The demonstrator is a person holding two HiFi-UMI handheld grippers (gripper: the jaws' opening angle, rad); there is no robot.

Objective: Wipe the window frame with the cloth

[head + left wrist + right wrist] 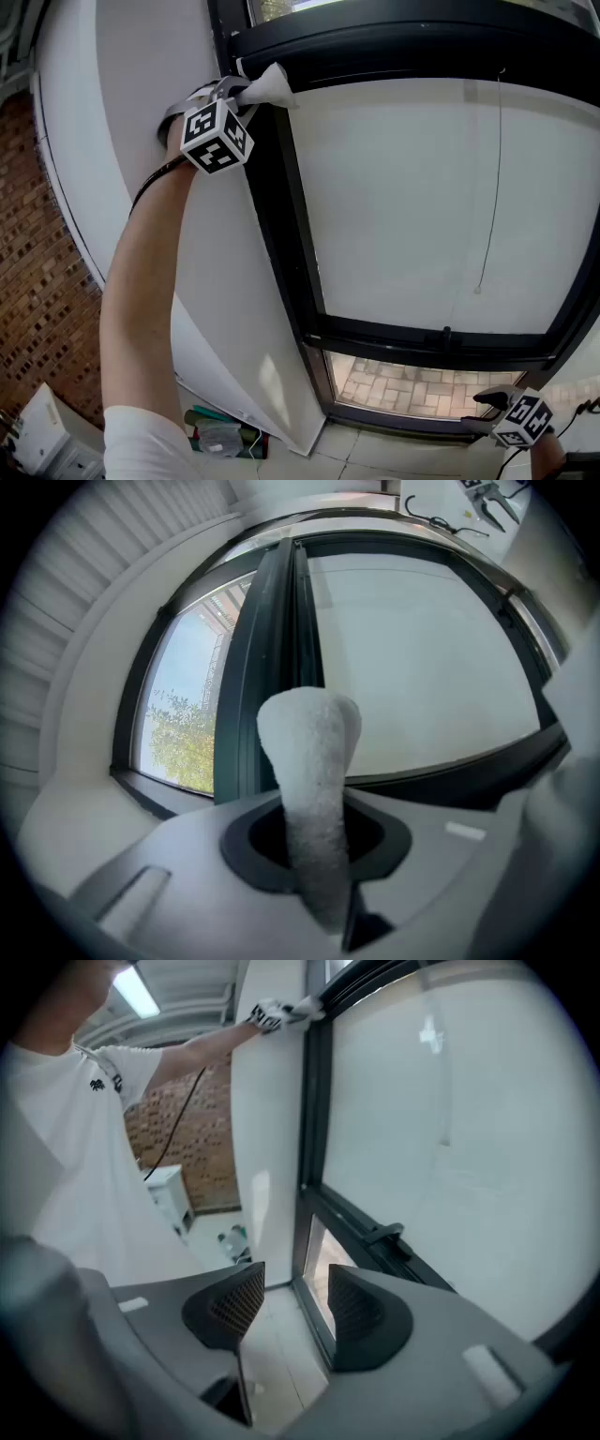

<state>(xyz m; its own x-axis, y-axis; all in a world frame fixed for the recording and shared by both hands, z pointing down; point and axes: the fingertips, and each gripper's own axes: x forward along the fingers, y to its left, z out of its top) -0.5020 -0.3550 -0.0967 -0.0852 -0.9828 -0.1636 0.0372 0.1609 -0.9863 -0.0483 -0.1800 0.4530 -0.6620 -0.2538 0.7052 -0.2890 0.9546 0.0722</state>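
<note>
Nearest the head camera is the person's bare left arm, which reaches up from a white sleeve at the bottom edge, with a thin black cable running along the wrist. At the top of that reach the left gripper is raised beside the upper left corner of the dark window frame, with its marker cube facing the camera. Its jaws are closed tight on a white cloth. In the left gripper view the cloth stands up from between them as a thick fuzzy roll. The free end of the cloth lies over the joint of the upright bar and the top rail and seems to touch the frame there, though the angle leaves the contact unsure.

Inside the frame is a large white pane, with a thin pull cord hanging down in front of it. A small dark handle sits on the lower rail, and below it a narrow clear pane shows paving stones outside. The left gripper view also shows a green tree through clear glass left of the upright bar.

Low at the right, the right gripper hangs near the bottom corner of the frame, well apart from the cloth. Its jaws stand apart with nothing between them; only floor tiles and the frame's lower edge show in the gap. A white wall lies left of the frame, with a brick wall beyond it.
</note>
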